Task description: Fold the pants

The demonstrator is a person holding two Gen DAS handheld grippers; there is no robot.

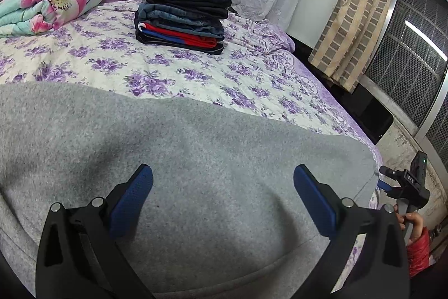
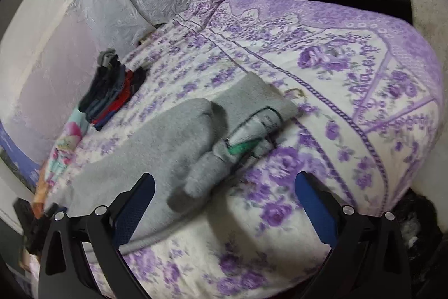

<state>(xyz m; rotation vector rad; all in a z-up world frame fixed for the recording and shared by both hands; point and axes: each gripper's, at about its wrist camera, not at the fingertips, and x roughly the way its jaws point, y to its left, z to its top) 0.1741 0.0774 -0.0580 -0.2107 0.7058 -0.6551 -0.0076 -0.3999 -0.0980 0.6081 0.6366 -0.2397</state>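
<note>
grey pants spread on a floral bed, both grippers released above them

in the left wrist view, a rolled floral quilt [image 1: 47, 4] in pink and mint lies at the far left of the bed [image 1: 117, 66], which is covered in a white spread with purple flowers. to its right, a stack of folded clothes [image 1: 182, 16] sits on the bed, black on top, denim below, red and blue near the bottom. in front of the stack, the grey pants [image 1: 196, 159] lie flat across the near part of the bed. the left gripper [image 1: 223, 178] hovers over the grey fabric with its jaws wide apart, grasping nothing. at the far right, a striped curtain [image 1: 355, 13] hangs beside a window, and a hand [image 1: 411, 220] in a red sleeve holds the other tool at the bed's edge.

in the right wrist view, the folded stack [image 2: 112, 91] stands at the left, well apart from the pants [image 2: 168, 145]. their bunched waist end, with a green mark on it, lies near the middle. the right gripper [image 2: 224, 184] sits just above that bunched end, jaws released and empty. the picture is blurred.
</note>
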